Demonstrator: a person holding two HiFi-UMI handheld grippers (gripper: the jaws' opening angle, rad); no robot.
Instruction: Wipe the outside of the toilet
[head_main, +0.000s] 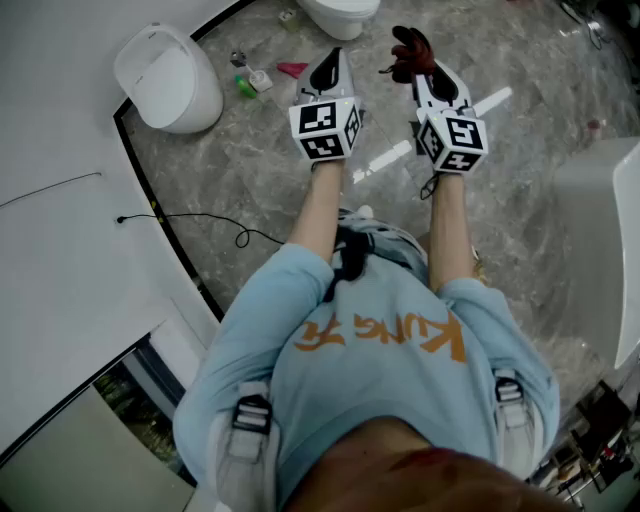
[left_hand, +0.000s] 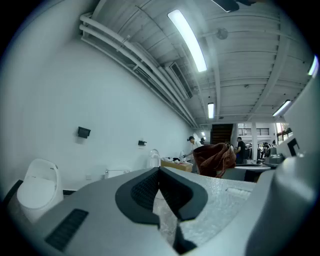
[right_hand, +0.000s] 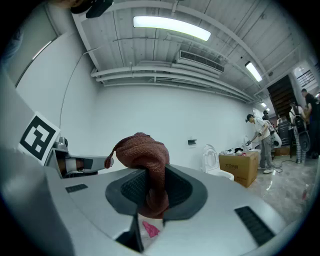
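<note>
A white toilet (head_main: 340, 12) stands on the marble floor straight ahead, cut off by the top edge of the head view. My right gripper (head_main: 420, 72) is shut on a dark red cloth (head_main: 410, 48), which bunches above its tips; the right gripper view shows the cloth (right_hand: 142, 152) pinched between the jaws of the right gripper (right_hand: 150, 176). My left gripper (head_main: 335, 60) is held beside it, shut and empty, its pads meeting in the left gripper view (left_hand: 160, 172). Both grippers are in the air, short of the toilet.
A second white toilet (head_main: 170, 80) sits against the wall at the left. Small bottles (head_main: 248, 82) and a pink item (head_main: 292, 69) lie on the floor between the toilets. A black cable (head_main: 200, 218) trails along the wall base. A white fixture (head_main: 600, 230) is at the right. Farther off stand people (right_hand: 262, 135) and a cardboard box (right_hand: 240, 170).
</note>
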